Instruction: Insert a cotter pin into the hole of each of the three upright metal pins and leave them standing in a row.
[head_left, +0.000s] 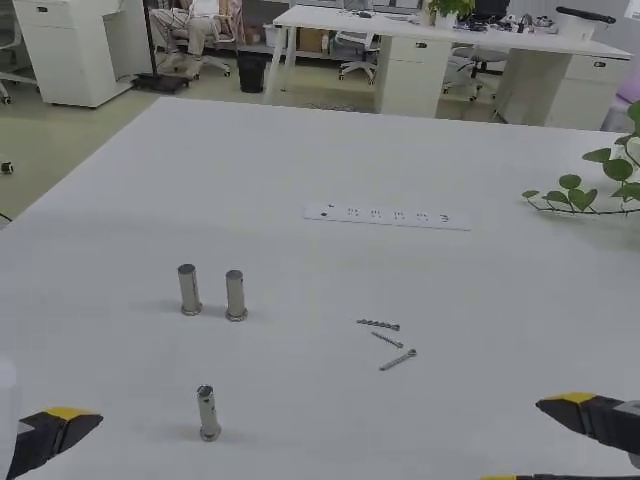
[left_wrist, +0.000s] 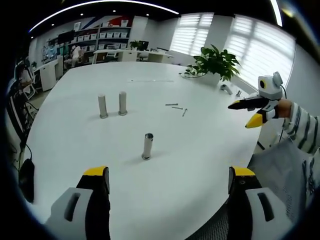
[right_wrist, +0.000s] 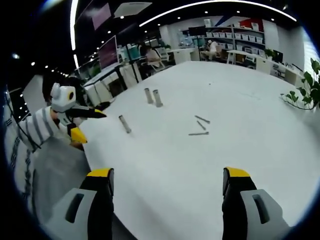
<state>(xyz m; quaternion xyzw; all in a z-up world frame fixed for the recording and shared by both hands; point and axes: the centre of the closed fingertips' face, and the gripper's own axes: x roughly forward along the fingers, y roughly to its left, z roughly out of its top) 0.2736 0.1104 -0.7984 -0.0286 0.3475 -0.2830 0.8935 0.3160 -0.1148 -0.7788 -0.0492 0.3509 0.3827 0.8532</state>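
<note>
Three silvery metal pins (head_left: 235, 295) stand upright (two paired, one nearer) ahead of the wide-open left gripper (left_wrist: 170, 172), thin cotter pins (head_left: 387, 340) lying loose before the open right gripper (right_wrist: 167, 175).

One metal pin (head_left: 188, 290) stood upright just beside a second pin (head_left: 235, 296); a third pin (head_left: 207, 413) stood apart, nearer. Three cotter pins (head_left: 387, 340) lay loose, clustered to their right.

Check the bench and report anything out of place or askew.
Nothing is damaged or spilled. One metal pin stands alone, nearer the person, out of line with the other two pins, which stand side by side. The three cotter pins lie loose at mixed angles.
</note>
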